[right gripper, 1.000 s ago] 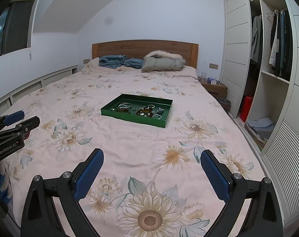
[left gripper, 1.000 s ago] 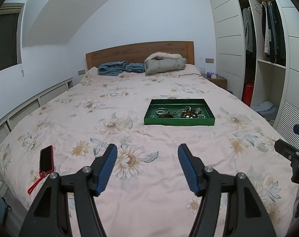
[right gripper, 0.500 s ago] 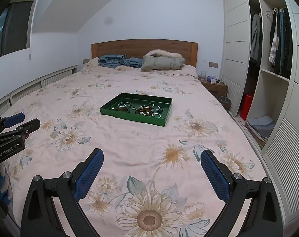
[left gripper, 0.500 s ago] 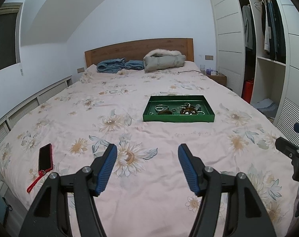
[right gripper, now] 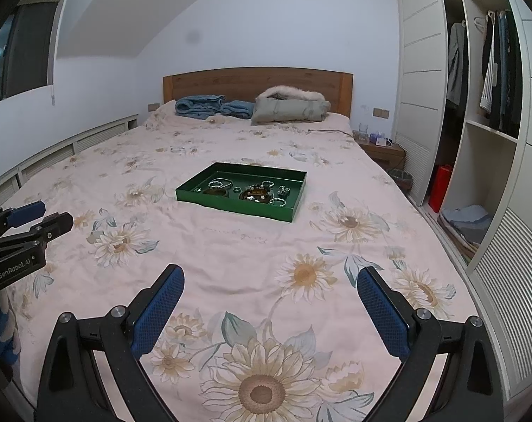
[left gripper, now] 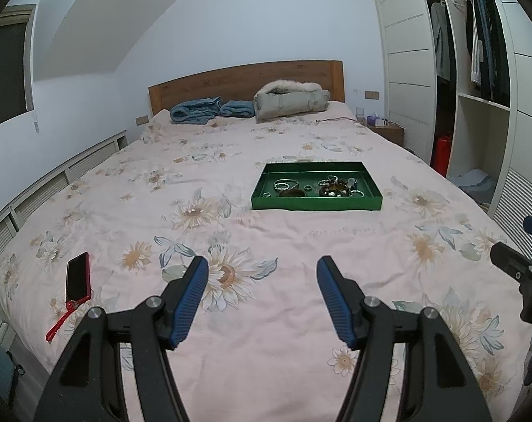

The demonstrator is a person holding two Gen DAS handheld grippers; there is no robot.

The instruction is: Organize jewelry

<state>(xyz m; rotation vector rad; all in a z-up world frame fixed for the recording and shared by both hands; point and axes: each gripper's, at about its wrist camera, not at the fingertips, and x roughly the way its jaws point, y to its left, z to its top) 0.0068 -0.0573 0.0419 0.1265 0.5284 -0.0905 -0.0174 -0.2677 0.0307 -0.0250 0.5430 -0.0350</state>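
Note:
A green tray (left gripper: pixel 315 205) lies on the middle of the bed, holding several silver rings, bangles and dark bead bracelets (left gripper: pixel 331 189). It also shows in the right wrist view (right gripper: pixel 230 205) with the jewelry (right gripper: pixel 255 191) inside. My left gripper (left gripper: pixel 260 274) is open and empty, well short of the tray, above the bedspread. My right gripper (right gripper: pixel 269 286) is open wider and empty, also near the foot of the bed. Each gripper shows at the edge of the other's view (left gripper: pixel 519 267) (right gripper: pixel 23 232).
A red phone with a red strap (left gripper: pixel 76 277) lies on the bed at the left. Folded blue blankets (left gripper: pixel 202 109) and a grey coat (left gripper: pixel 290 102) lie by the wooden headboard. An open wardrobe (right gripper: pixel 476 112) and a nightstand (right gripper: pixel 380 147) stand on the right.
Both views have tilted slightly, so the tray sits a little higher and farther in the left wrist view. Both grippers stay open and empty.

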